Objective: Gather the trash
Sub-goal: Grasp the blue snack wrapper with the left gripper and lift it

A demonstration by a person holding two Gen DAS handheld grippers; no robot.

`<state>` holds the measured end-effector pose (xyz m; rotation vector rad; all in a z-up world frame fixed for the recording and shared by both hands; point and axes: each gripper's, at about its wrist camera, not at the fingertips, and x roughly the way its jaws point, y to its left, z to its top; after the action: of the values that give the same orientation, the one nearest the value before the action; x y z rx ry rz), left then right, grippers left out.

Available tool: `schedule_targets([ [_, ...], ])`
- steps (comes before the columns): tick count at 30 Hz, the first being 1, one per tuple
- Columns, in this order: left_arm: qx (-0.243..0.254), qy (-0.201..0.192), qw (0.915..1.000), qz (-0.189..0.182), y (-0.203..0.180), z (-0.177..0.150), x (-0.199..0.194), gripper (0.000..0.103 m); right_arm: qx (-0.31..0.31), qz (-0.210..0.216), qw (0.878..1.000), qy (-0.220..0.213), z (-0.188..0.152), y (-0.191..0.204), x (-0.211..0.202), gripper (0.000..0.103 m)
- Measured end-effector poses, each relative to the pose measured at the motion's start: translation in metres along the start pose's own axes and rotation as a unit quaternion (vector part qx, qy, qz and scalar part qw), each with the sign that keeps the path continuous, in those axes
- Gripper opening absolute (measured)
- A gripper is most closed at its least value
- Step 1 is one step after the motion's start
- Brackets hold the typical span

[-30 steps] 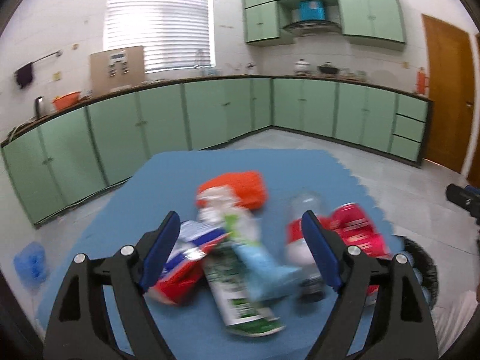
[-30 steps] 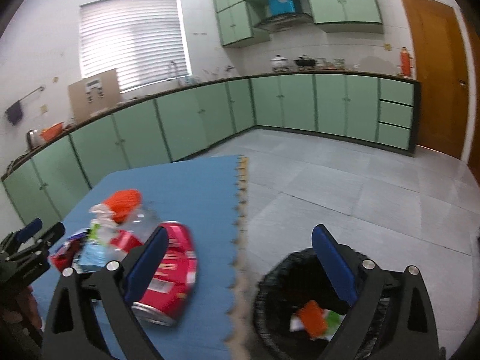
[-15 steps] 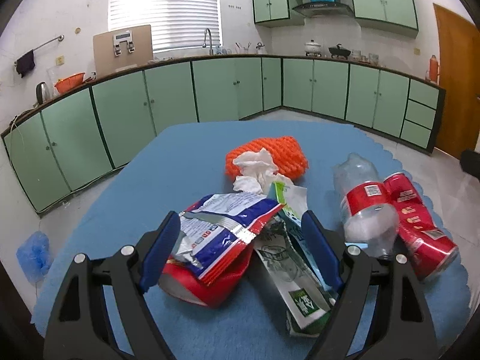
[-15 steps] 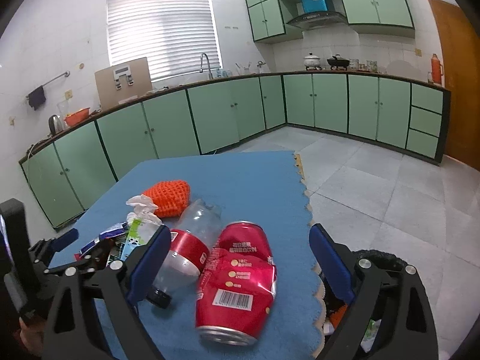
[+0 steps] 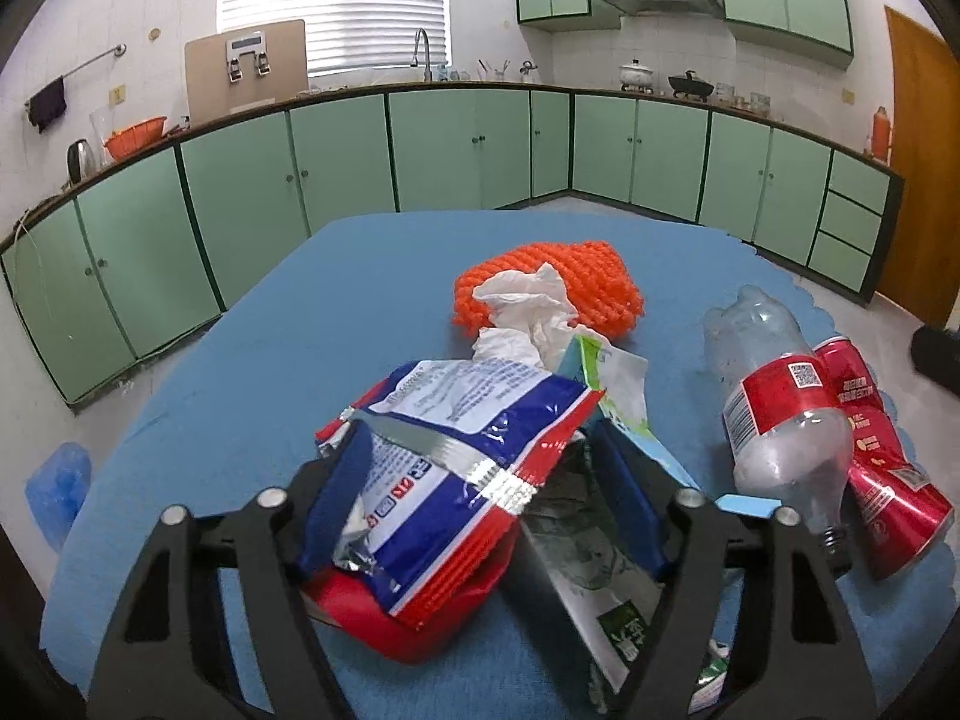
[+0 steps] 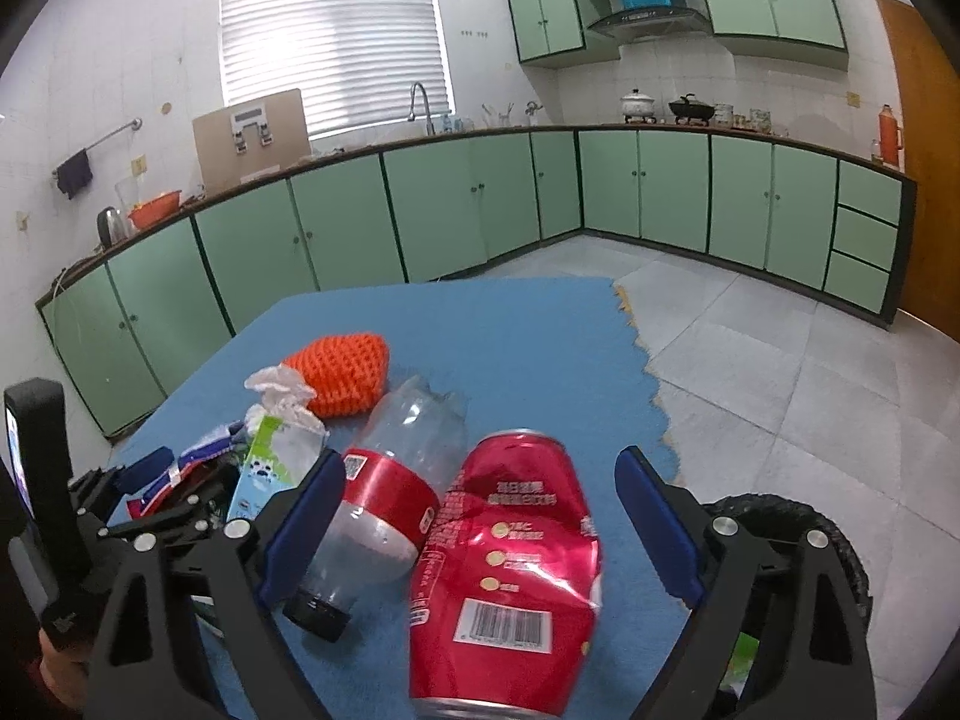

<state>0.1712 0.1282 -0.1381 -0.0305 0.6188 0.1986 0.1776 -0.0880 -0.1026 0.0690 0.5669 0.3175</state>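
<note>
A pile of trash lies on a blue foam mat (image 5: 288, 360). My left gripper (image 5: 474, 450) reaches low into it, its jaws closing around a blue, white and red snack bag (image 5: 456, 420). The bag lies between the pads, and a gap shows at the right pad. A red wrapper (image 5: 372, 618) lies under the bag and a green-white carton (image 5: 606, 594) beside it. My right gripper (image 6: 480, 462) hangs wide over a crushed red can (image 6: 516, 558), its jaws closing slightly, apart from the can. A clear bottle with a red label (image 6: 390, 480) lies against the left finger.
Farther back lie a white tissue (image 5: 528, 312) and an orange knitted piece (image 5: 576, 282). A black-lined bin (image 6: 792, 522) stands on the tiled floor just off the mat's right edge. Green cabinets (image 6: 660, 192) line the walls. A blue bag (image 5: 57, 480) lies on the floor to the left.
My left gripper moved forward and down into the pile and its jaws narrowed around the snack bag. My right gripper swung left from over the bin to over the red can.
</note>
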Motion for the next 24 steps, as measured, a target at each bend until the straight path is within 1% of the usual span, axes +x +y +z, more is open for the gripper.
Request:
schedule_targets([
  [4, -0.016, -0.002, 0.9998, -0.010, 0.006, 0.000, -0.002, 0.052, -0.013, 0.008, 1.000, 0.007, -0.003, 0.008, 0.004, 0.087],
  [8, -0.032, -0.007, 0.9993, -0.017, 0.013, 0.000, -0.006, 0.044, -0.029, 0.012, 0.999, 0.006, -0.004, 0.018, 0.002, 0.087],
  [9, -0.037, -0.009, 0.9991, -0.021, 0.015, 0.001, -0.008, 0.038, -0.032, 0.016, 0.999, 0.006, -0.005, 0.021, 0.001, 0.087],
  [10, -0.041, -0.010, 0.9989, -0.021, 0.016, 0.002, -0.009, 0.036, -0.034, 0.019, 0.999, 0.007, -0.004, 0.023, 0.001, 0.087],
  [11, -0.047, -0.015, 0.9986, -0.020, 0.019, 0.003, -0.013, 0.034, -0.037, 0.023, 0.999, 0.007, -0.005, 0.025, 0.001, 0.086],
  [13, -0.054, -0.023, 0.9982, -0.016, 0.022, 0.005, -0.018, 0.026, -0.041, 0.031, 0.999, 0.008, -0.004, 0.030, 0.000, 0.084],
  [16, -0.063, -0.037, 0.9973, -0.009, 0.028, 0.007, -0.028, 0.020, -0.045, 0.043, 0.998, 0.012, -0.003, 0.038, 0.000, 0.082],
  [20, -0.076, -0.057, 0.9955, -0.003, 0.039, 0.009, -0.045, 0.016, -0.043, 0.059, 0.997, 0.013, -0.003, 0.046, -0.002, 0.079],
  [21, -0.079, -0.064, 0.9948, -0.001, 0.042, 0.010, -0.052, 0.011, -0.042, 0.063, 0.997, 0.013, -0.003, 0.048, -0.003, 0.078],
  [22, -0.082, -0.070, 0.9942, 0.002, 0.045, 0.010, -0.057, 0.002, -0.040, 0.068, 0.997, 0.014, -0.003, 0.051, -0.004, 0.078],
  [24, -0.087, -0.076, 0.9933, 0.007, 0.053, 0.012, -0.066, 0.002, -0.036, 0.080, 0.996, 0.016, -0.004, 0.056, -0.006, 0.076],
])
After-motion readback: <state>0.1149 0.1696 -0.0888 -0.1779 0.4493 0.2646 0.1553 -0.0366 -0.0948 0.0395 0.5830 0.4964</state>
